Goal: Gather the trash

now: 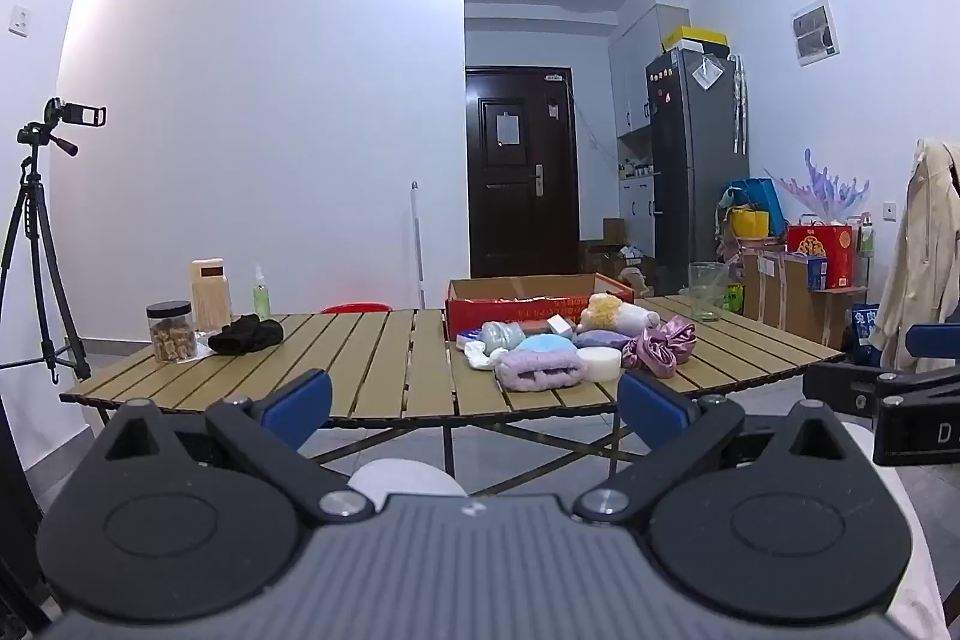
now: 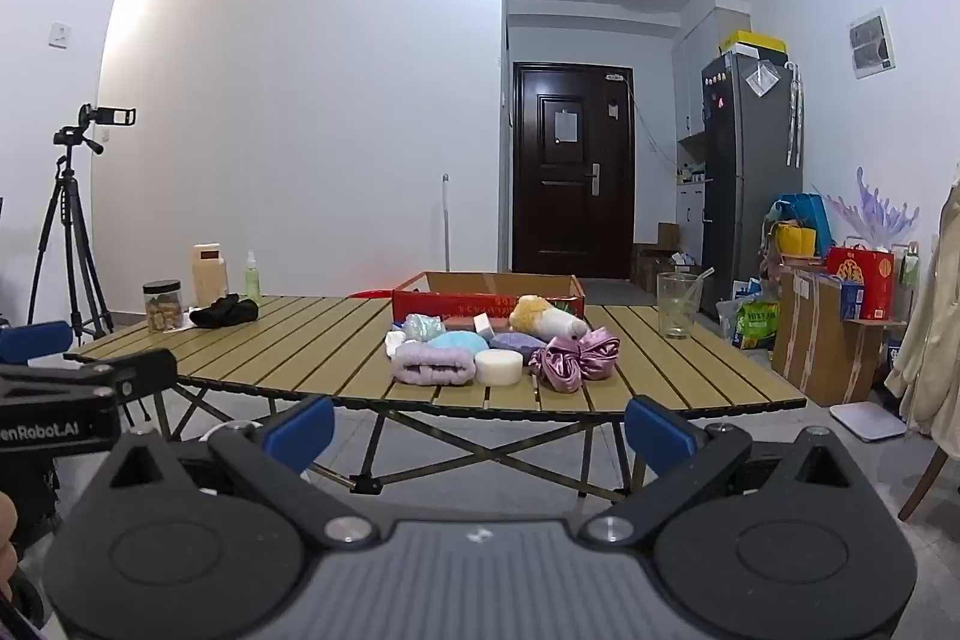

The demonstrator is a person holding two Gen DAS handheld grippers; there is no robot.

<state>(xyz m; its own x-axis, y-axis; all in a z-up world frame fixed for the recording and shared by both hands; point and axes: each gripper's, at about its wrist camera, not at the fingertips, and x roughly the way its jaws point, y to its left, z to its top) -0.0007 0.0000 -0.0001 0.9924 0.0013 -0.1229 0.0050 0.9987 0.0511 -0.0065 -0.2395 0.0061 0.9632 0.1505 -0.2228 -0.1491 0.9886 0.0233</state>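
Observation:
A pile of soft items lies on the slatted wooden table (image 1: 372, 358) (image 2: 300, 352): a lilac headband (image 1: 540, 370) (image 2: 432, 363), a white round puck (image 1: 600, 363) (image 2: 498, 367), a pink satin scrunchie (image 1: 657, 347) (image 2: 576, 355), a blue pad (image 1: 546, 343) (image 2: 459, 341) and a yellow-white plush (image 1: 612, 311) (image 2: 543, 317). A red cardboard box (image 1: 510, 304) (image 2: 480, 301) stands behind the pile. My left gripper (image 1: 474, 406) is open and empty, in front of the table edge. My right gripper (image 2: 477, 424) is open and empty, also short of the table.
A jar of snacks (image 1: 171, 331) (image 2: 162, 304), a black cloth (image 1: 246, 334) (image 2: 225, 311), a cream bottle (image 1: 210, 292) and a green spray bottle (image 1: 261, 295) stand at the table's left. A glass (image 1: 705, 289) (image 2: 678, 304) stands at its right. A tripod (image 1: 36, 244) stands at left.

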